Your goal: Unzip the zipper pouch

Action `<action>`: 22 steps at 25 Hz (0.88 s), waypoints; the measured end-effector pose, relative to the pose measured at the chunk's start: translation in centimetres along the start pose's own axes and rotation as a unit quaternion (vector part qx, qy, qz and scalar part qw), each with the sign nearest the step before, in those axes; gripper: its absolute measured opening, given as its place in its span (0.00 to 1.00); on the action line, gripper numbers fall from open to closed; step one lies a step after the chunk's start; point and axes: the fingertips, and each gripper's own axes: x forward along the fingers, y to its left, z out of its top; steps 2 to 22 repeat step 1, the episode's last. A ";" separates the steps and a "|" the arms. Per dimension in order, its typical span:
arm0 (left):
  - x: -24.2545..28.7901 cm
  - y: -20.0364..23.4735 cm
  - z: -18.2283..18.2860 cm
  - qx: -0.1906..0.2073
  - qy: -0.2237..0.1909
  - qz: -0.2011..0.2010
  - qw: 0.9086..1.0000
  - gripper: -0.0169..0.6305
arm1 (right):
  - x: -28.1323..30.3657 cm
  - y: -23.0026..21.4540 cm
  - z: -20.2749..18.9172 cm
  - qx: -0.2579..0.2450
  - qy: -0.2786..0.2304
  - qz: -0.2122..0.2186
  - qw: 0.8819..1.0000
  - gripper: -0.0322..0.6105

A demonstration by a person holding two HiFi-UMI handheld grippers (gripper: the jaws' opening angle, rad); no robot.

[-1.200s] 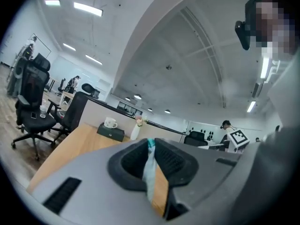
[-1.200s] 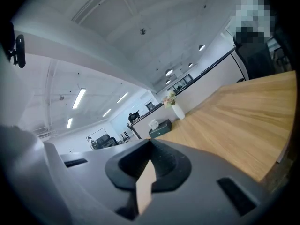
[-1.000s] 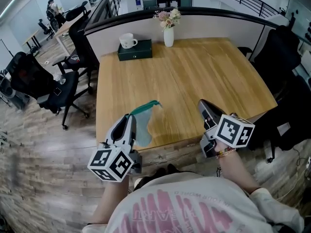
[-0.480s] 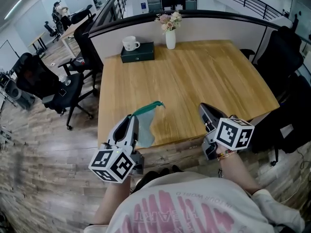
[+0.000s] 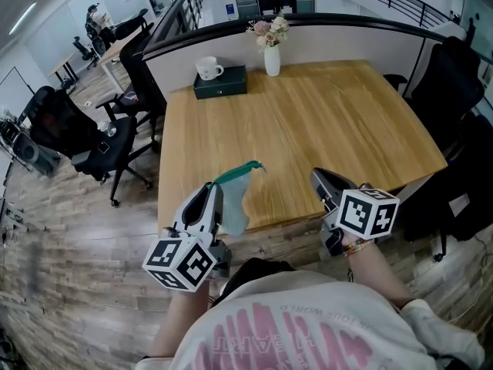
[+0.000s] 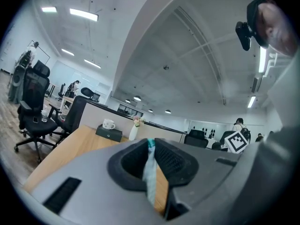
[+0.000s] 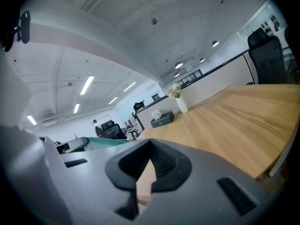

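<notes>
Pouch pinched in my left gripper, right gripper shut on nothing, zip not started.

My left gripper (image 5: pixel 213 195) clamps the near end of the teal pouch (image 5: pixel 233 200), which hangs over the near left corner of the table (image 5: pixel 323 106), its green zipper (image 5: pixel 239 171) along the top edge and pointing away from me. My right gripper (image 5: pixel 319 176) has its jaws pressed together with nothing between them, down by the table's near edge and well apart from the pouch. Against a second ago almost nothing has changed: same pinch, same gap between the two grippers. So I judge the unzipping hasn't begun. The right gripper has to cross to the zipper, open, and find the pull, which I can't make out from here.
</notes>
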 end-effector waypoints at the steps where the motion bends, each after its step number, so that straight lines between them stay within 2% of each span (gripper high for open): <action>1: 0.0 0.0 0.0 0.001 -0.001 0.000 1.000 0.10 | 0.1 0.0 -0.2 -0.001 0.003 0.001 1.000 0.04; 22: 0.0 0.0 0.0 0.001 -0.001 0.000 1.000 0.10 | 0.1 0.0 -0.2 -0.001 0.003 0.001 1.000 0.04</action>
